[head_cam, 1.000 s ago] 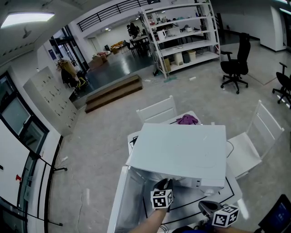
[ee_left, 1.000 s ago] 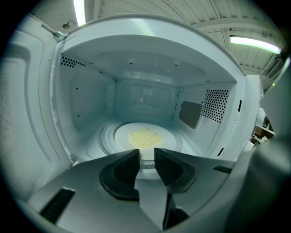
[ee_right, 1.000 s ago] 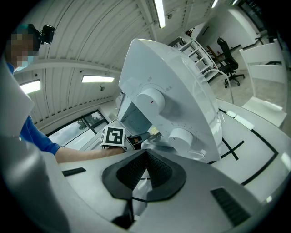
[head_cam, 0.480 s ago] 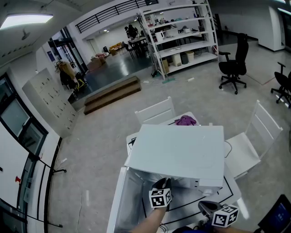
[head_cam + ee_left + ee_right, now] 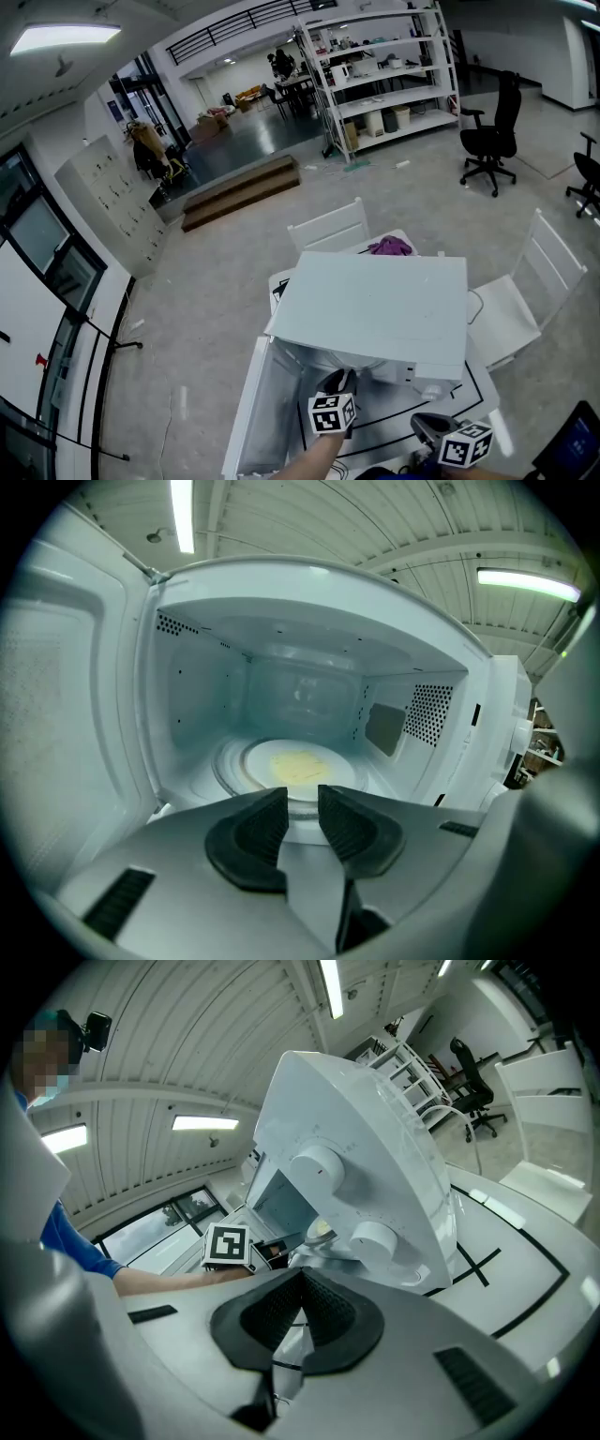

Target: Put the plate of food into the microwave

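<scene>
The white microwave (image 5: 375,309) stands on the table with its door (image 5: 255,403) swung open to the left. Inside, a white plate (image 5: 298,765) with flat yellow food lies on the turntable. My left gripper (image 5: 337,380) is at the oven's mouth. Its jaws (image 5: 302,795) stand a narrow gap apart just in front of the plate's near rim, with nothing between them. My right gripper (image 5: 427,427) hangs lower right, in front of the control side. It is shut (image 5: 301,1277) and empty, facing the two round knobs (image 5: 317,1168).
White chairs stand behind (image 5: 323,228) and to the right (image 5: 525,281) of the table. A purple cloth (image 5: 389,247) lies behind the microwave. Black tape lines (image 5: 487,1265) mark the tabletop. A dark laptop corner (image 5: 574,446) shows at the lower right.
Almost nothing has moved. The head view has shifted slightly, and both grippers stay where they were by the open microwave.
</scene>
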The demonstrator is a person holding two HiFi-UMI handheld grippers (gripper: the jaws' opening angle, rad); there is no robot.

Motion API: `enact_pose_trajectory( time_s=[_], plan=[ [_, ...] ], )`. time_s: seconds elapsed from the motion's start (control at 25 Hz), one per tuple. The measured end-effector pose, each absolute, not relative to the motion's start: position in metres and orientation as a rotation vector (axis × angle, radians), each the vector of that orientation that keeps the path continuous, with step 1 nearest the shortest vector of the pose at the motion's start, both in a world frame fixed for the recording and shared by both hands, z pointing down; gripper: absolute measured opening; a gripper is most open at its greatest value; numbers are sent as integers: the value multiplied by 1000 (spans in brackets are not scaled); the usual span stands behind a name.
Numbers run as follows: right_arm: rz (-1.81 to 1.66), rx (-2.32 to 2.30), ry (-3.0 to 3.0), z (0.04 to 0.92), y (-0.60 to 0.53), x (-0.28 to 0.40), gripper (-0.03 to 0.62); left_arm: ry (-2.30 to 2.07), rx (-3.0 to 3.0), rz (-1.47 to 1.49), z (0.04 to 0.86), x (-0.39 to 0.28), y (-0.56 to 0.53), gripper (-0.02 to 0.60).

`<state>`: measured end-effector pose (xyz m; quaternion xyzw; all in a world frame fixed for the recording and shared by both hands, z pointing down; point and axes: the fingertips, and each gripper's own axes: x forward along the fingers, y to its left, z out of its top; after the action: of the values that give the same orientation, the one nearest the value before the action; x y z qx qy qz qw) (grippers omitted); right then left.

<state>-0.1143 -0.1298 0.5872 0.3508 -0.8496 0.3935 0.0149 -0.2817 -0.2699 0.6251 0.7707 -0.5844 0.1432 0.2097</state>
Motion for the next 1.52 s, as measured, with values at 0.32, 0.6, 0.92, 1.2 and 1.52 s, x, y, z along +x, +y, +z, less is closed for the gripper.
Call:
enact_pose_trajectory(
  time_s=[0.32, 0.6, 0.92, 1.2, 1.52],
  plan=[
    [1205, 1057, -2658, 587, -120, -116, 0, -1627, 2164, 359, 617, -280, -244, 107],
    [1184, 1046, -2664, 587, -107, -122, 0, -1607, 2189, 329, 612, -281, -215, 106],
    [1195, 1092, -2649, 588, -85, -131, 0, -1541, 2225, 303, 611, -280, -175, 69],
    [1171, 1127, -2666, 581, -78, -134, 0, -1508, 2263, 251, 598, -275, -150, 6],
    [1114, 1062, -2719, 567, -70, -135, 0, -1489, 2302, 148, 566, -255, -114, 6]
  ],
)
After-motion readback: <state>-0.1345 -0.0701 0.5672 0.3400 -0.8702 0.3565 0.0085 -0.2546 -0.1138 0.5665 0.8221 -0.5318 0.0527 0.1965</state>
